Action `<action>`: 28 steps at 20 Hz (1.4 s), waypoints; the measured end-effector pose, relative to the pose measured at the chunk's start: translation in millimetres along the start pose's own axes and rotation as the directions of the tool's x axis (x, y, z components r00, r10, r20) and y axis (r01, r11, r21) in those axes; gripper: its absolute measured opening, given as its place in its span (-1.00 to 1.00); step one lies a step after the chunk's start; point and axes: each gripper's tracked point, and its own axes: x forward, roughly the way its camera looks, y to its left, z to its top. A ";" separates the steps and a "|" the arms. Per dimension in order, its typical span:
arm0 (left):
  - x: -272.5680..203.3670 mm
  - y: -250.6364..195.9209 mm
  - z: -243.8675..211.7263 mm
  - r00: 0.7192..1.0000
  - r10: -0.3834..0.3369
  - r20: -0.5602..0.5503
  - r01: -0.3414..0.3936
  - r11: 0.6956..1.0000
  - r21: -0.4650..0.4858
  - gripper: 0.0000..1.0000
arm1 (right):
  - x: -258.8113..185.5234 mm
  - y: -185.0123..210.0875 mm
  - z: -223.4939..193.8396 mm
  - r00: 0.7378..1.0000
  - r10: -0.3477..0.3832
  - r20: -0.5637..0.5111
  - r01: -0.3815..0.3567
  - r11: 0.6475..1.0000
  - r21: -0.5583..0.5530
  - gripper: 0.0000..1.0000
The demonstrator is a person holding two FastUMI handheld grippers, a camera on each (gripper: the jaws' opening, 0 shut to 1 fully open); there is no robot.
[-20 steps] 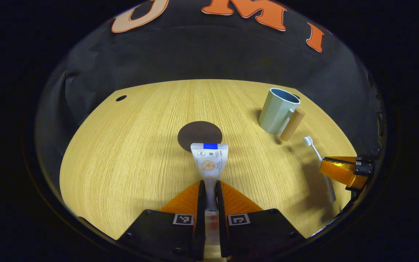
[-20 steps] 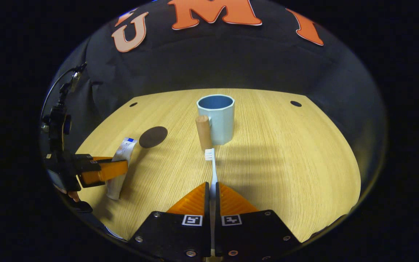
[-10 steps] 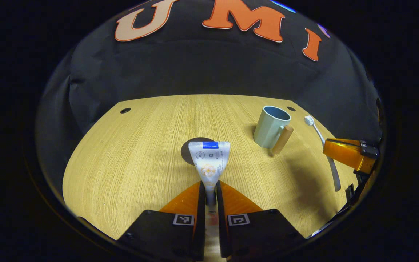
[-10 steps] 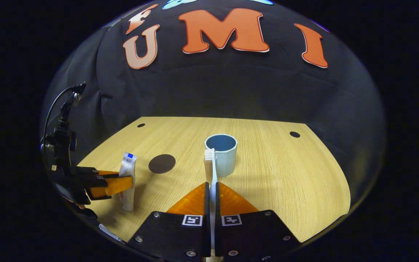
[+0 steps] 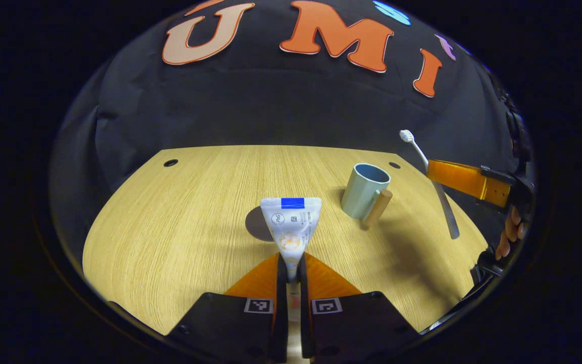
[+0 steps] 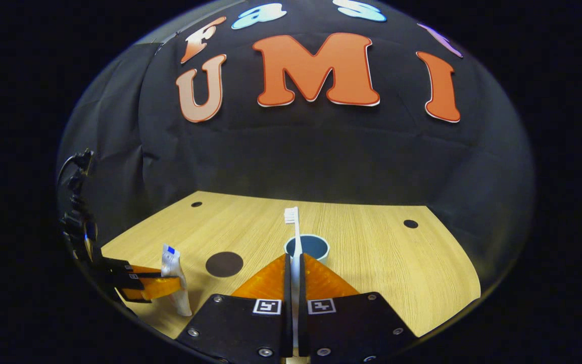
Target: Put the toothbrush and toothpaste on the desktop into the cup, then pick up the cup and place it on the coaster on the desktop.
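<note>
Gripping toothpaste [image 5: 291, 227] and toothbrush [image 6: 293, 237], both raised

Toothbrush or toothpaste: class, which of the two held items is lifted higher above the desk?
The toothbrush, gripped by the right tongs, bristles raised above the cup. The toothpaste, in the left tongs, sits lower.
</note>
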 end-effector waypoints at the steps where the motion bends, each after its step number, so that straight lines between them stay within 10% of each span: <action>1: -4.5 -1.5 2.8 1.000 -0.002 0.011 0.002 1.000 -0.004 -0.73 | 4.4 0.0 5.8 1.000 0.004 0.021 -0.004 1.000 0.008 -0.91; 28: -94.9 9.9 6.6 0.983 0.041 0.180 -0.043 0.999 0.008 -0.73 | 124.8 -17.7 59.2 0.915 0.137 0.379 -0.207 0.967 0.149 -0.90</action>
